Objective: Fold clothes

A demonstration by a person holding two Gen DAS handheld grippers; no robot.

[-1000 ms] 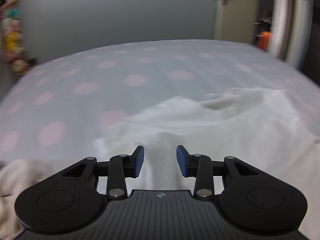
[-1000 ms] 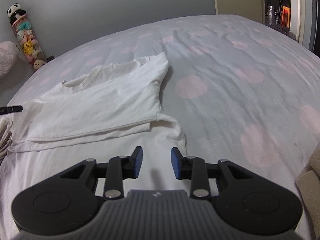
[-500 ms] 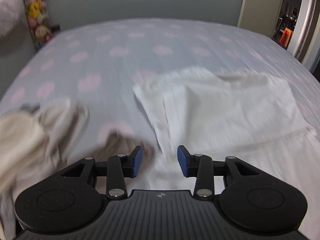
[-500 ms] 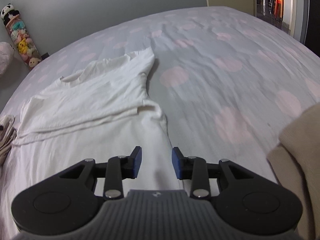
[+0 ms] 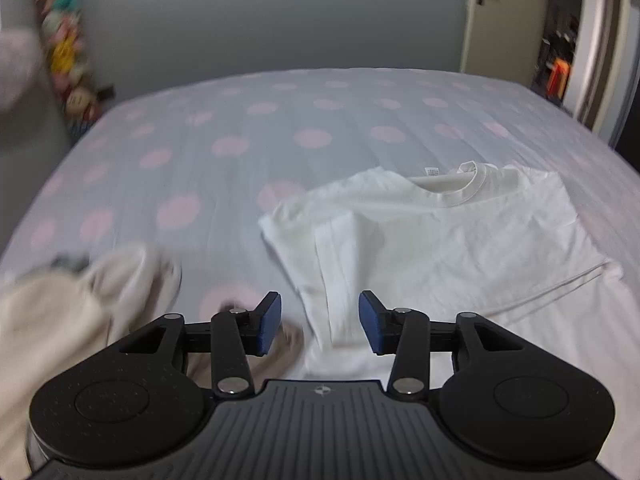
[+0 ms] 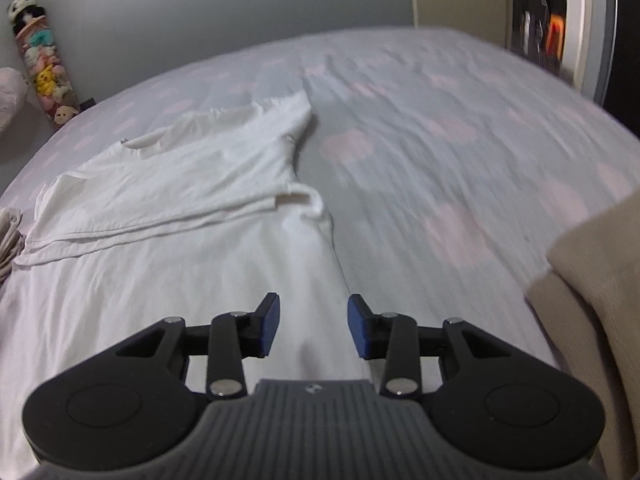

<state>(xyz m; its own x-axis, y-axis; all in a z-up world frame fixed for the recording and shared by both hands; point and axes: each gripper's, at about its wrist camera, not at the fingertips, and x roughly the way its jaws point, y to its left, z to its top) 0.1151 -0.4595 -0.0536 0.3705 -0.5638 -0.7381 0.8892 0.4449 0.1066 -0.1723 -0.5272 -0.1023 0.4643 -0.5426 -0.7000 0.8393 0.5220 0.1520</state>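
Spread across a grey bed [image 5: 248, 128] dotted with pink, a white T-shirt [image 5: 440, 236] is lying face up with its collar [image 5: 460, 188] pointing toward the far wall and its long axis running back toward the camera, both sides already lying folded inward over the chest while the lower body is stretching flat toward the near edge. Just ahead of the left gripper [image 5: 319, 323], whose jaws are standing wide and holding nothing, the shirt's left folded edge is lying; the right gripper [image 6: 313, 326], equally wide and empty, is hovering over the shirt's right lower edge [image 6: 332, 240]. Both are sitting about equally near the hem end, so a lengthwise fold toward the collar looks likely. Crumpled beige garments [image 5: 80, 312] are lying beside the shirt at left, another beige piece [image 6: 600, 280] at right.
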